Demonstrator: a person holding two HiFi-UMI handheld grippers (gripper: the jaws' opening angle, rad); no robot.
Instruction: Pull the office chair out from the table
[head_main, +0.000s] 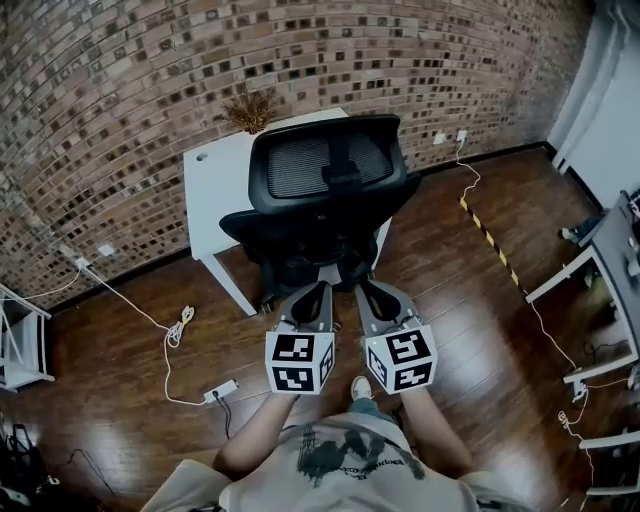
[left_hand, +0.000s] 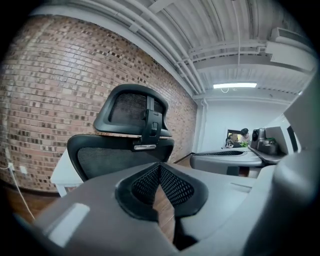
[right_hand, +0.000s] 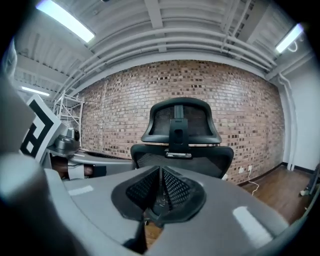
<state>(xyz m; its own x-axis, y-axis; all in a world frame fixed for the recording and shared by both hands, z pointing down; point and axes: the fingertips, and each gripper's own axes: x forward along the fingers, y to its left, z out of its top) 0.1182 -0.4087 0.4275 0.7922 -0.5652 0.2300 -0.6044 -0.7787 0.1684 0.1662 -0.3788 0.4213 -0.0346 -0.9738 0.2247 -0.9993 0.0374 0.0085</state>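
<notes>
Office chair (head_main: 325, 190) pushed up to white tabletop (head_main: 215, 180) by brick wall, backrest facing me. Left claw (head_main: 312, 300) and right claw (head_main: 378, 298) both pinched closed, nothing in either. They sit side by side, low, near chair, no contact yet.

My read: still approach step. Plan:
- spread both claws before reaching backrest
- bite rim either side of centre spine, same height
- pull straight toward me so casters don't swing chair

Loose cable (head_main: 170, 340) on floor at left, probably outside path.
</notes>
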